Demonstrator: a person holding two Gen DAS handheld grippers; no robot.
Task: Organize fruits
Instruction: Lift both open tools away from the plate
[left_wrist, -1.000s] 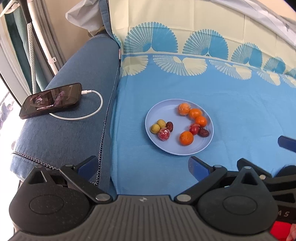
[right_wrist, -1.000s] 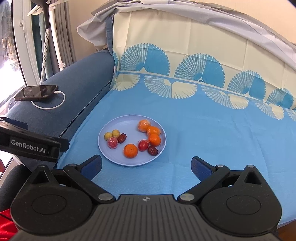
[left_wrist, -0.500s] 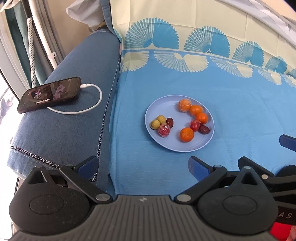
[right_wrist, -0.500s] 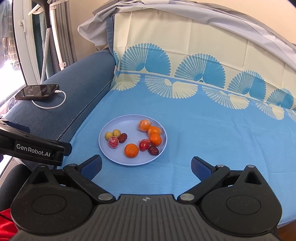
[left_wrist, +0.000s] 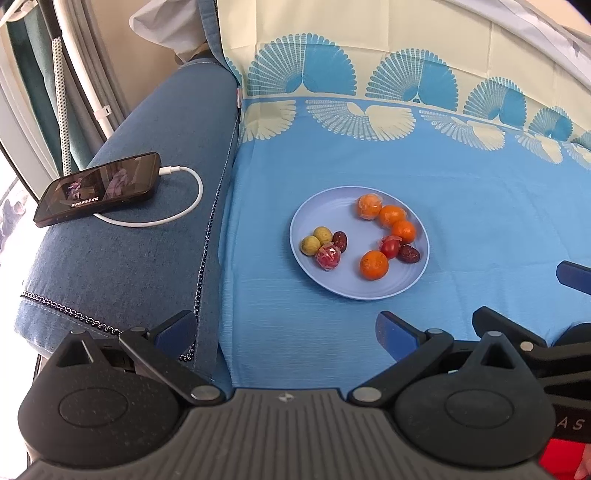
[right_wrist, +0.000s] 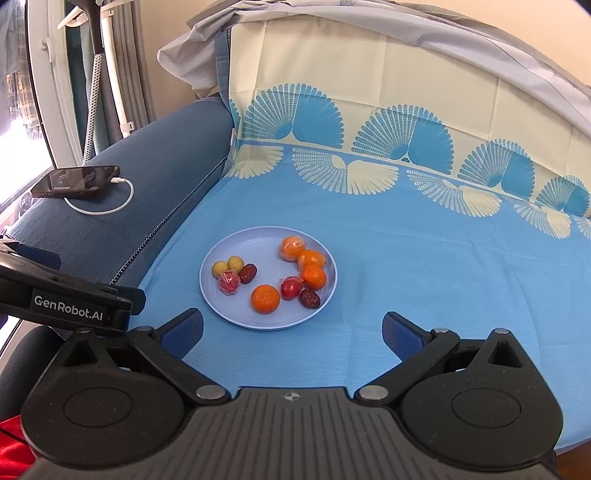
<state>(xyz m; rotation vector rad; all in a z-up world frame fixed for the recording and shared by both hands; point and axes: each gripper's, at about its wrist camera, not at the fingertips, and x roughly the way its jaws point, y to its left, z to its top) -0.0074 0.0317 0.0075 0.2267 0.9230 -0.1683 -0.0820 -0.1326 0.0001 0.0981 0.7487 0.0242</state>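
- Blue patterned cloth (right_wrist: 424, 258) carries a plate (right_wrist: 236, 243) of oranges, red and green fruits.
- Left tongs (left_wrist: 284, 334) gape wide, empty.
- Right tongs (right_wrist: 291, 332) likewise.

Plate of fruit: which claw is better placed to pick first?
Right, probably. The plate lies just ahead between the open right claw fingers; the open left claw points left of it.

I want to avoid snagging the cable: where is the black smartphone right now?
The black smartphone lies on the blue denim sofa arm, left of the light-blue round plate, with its white charging cable looped beside it.
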